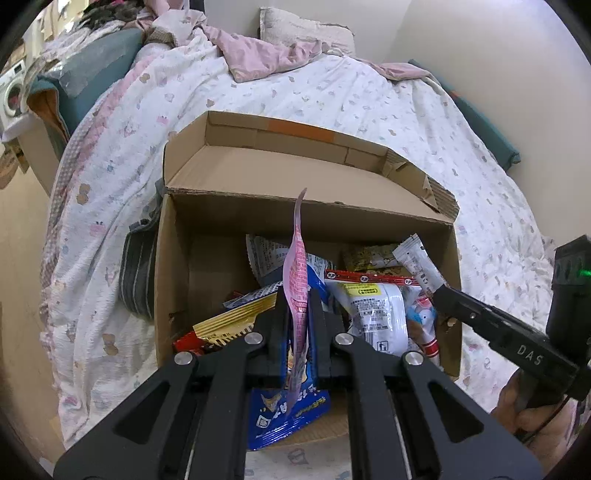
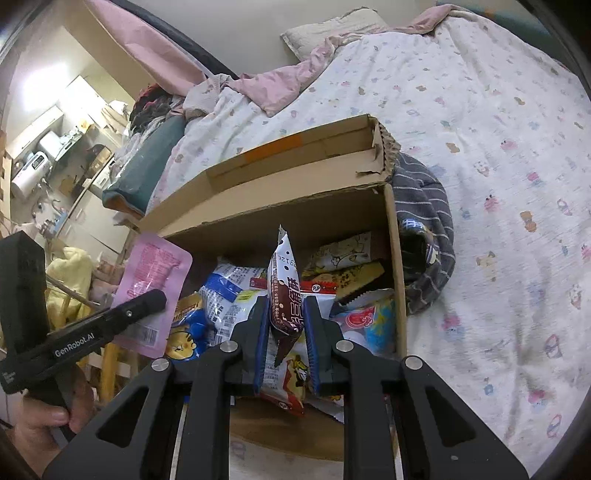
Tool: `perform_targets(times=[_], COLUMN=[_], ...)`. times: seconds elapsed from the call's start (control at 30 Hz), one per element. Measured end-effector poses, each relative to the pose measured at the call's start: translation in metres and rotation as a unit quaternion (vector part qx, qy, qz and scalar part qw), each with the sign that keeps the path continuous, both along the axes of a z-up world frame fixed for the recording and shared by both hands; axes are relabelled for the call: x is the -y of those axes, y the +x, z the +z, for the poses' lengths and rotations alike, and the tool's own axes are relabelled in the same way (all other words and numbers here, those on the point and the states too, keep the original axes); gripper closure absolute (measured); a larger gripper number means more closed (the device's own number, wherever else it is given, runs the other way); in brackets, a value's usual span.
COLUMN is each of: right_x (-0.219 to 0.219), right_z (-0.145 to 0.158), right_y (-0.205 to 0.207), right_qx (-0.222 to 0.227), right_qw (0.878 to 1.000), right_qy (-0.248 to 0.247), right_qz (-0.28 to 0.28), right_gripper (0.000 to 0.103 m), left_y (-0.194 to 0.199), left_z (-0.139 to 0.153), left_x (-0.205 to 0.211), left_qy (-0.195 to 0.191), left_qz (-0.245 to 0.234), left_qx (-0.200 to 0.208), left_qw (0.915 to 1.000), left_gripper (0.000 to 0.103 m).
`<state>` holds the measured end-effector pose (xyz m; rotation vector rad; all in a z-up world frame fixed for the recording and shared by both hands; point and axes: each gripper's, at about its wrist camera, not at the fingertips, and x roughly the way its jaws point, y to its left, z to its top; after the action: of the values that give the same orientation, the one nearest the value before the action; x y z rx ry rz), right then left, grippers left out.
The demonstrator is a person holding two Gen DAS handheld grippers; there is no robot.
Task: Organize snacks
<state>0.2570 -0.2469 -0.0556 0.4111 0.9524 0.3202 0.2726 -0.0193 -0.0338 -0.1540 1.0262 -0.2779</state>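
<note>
An open cardboard box (image 1: 173, 280) lies on the bed, filled with several mixed snack packets (image 1: 373, 310). My left gripper (image 1: 298, 292) is shut on a flat pink packet (image 1: 297, 258), seen edge-on and standing up over the box's near side. In the right wrist view the same pink packet (image 2: 153, 266) hangs left of the box (image 2: 400, 258), pinched by the left gripper (image 2: 159, 296). My right gripper (image 2: 286, 300) is shut on a brown-and-white snack bar packet (image 2: 282, 280), upright above the box contents. From the left wrist view, the right gripper (image 1: 441, 291) holds that packet (image 1: 417, 258) over the box's right side.
The box's lid flap (image 1: 295, 177) lies open at the far side. A grey striped cloth (image 2: 424, 229) is bunched against one box wall. A patterned quilt (image 2: 498, 184) covers the bed, with a pink blanket (image 1: 258, 55) and pillow (image 1: 295, 29) at the head. A hand (image 2: 48, 410) grips the left tool's handle.
</note>
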Motion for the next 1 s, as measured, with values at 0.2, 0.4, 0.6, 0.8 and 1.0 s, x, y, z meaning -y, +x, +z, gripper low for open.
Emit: perform_targets(times=[0.2,0.4,0.6,0.8,1.0], right_x=[0.003,0.004,0.007,0.008,0.009], right_z=[0.001,-0.001,-0.001,0.009,0.032], right_y=[0.000,0.000,0.001,-0.004,-0.021], right_qx=[0.003,-0.003,-0.007,0.017,0.053], right_qw=[1.000,1.000,1.000,0.999,0.998], right_qy=[0.004,-0.019,-0.017,-0.020,-0.023], right_qz=[-0.005,-0.019,-0.021,-0.027,-0.027], right_gripper=[0.082,0.080,0.077,0.034,0.017], left_y=[-0.002,-0.004,-0.008,-0.012,-0.030], left_z=[0.001,0.002,0.011,0.015,0.032], left_x=[0.003,0.006,0.006,0.000,-0.013], left_qy=[0.022,0.026,0.048,0.077,0.087], left_qz=[0.001,-0.004,0.011,0.037,0.081], left_qx=[0.008,0.010,0.046,0.061,0.097], left_qw=[0.9997,0.9996,0.9977,0.9945,0.9881], left_gripper=[0.096,0.074,0.036,0.036,0.035])
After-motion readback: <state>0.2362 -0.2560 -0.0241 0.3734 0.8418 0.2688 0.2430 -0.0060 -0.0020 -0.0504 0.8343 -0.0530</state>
